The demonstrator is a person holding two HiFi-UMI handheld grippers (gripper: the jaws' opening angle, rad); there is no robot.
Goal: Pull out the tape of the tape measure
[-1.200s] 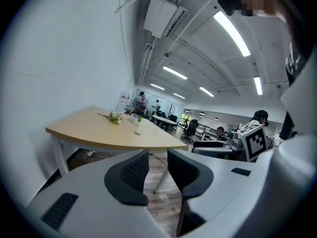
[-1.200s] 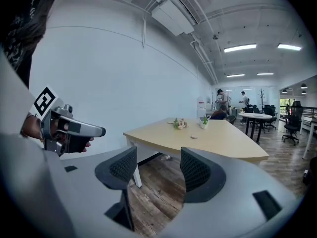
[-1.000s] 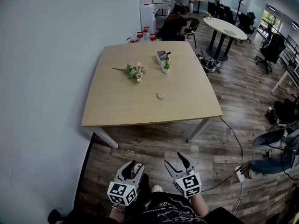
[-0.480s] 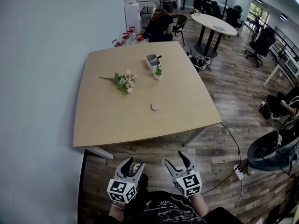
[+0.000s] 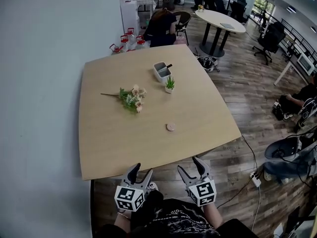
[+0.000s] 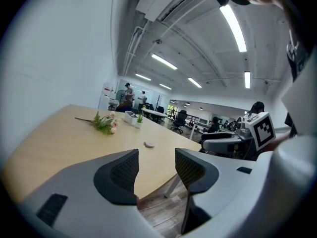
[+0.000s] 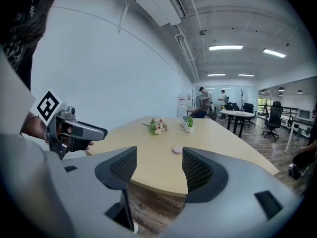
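A: At the near edge of the bench [image 5: 99, 148], both pairs of tongs were lined up side by side, pointing in across the wooden top!

B: What were the left tongs [image 5: 141, 171] doing?

A: Spread wide. They had just been opening, and nothing sat between the pads. The right tongs [image 5: 189, 165] stood apart as well, gripping nothing.

B: And the tape measure?

A: The tape measure [image 5: 171, 127] lay flat on the bench, a small round pinkish case. It was ahead of the right tongs and well apart from both pairs, untouched. It was too small to tell whether any tape showed.

B: Anything else up there?

A: A bunch of flowers [image 5: 131, 98] lay farther in, to the left of the tape measure. Beyond them a little potted plant [image 5: 170, 85] stood just beside a grey tray [image 5: 162, 71], toward the far edge.
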